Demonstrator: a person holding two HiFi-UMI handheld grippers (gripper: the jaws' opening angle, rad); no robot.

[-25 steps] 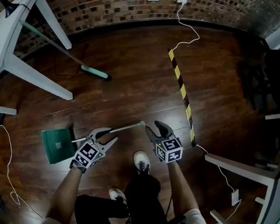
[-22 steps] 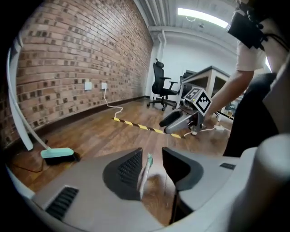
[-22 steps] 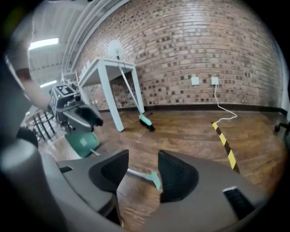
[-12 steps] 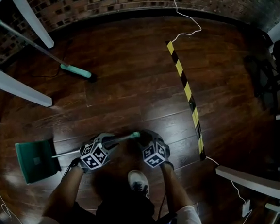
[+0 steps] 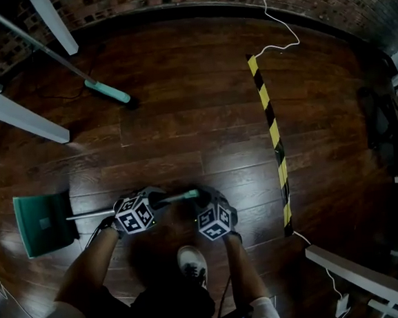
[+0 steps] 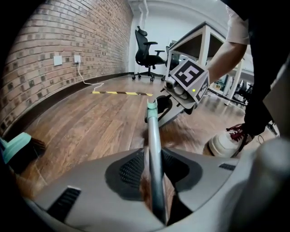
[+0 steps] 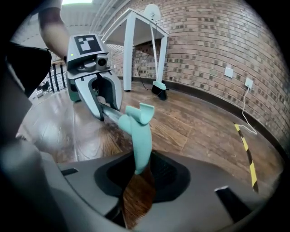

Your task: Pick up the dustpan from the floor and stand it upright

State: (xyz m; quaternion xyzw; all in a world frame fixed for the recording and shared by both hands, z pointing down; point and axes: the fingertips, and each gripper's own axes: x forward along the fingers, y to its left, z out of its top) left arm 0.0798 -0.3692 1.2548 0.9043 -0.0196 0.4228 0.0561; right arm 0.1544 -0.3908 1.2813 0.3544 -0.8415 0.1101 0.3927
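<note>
The dustpan (image 5: pixel 42 224) lies flat on the floor (image 5: pixel 180 101), pan to the left. The left gripper (image 5: pixel 162 198) straddles its shaft (image 6: pixel 154 145) and the right gripper (image 5: pixel 201 197) its teal grip (image 7: pixel 141 136). Both are closing but not yet pinching, probably to lever it upright.

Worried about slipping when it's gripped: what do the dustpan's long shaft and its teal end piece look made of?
Long grey shaft: likely metal, smooth with a dull sheen. Teal end piece: probably moulded plastic, matte, uniformly coloured, curled into a hook.
</note>
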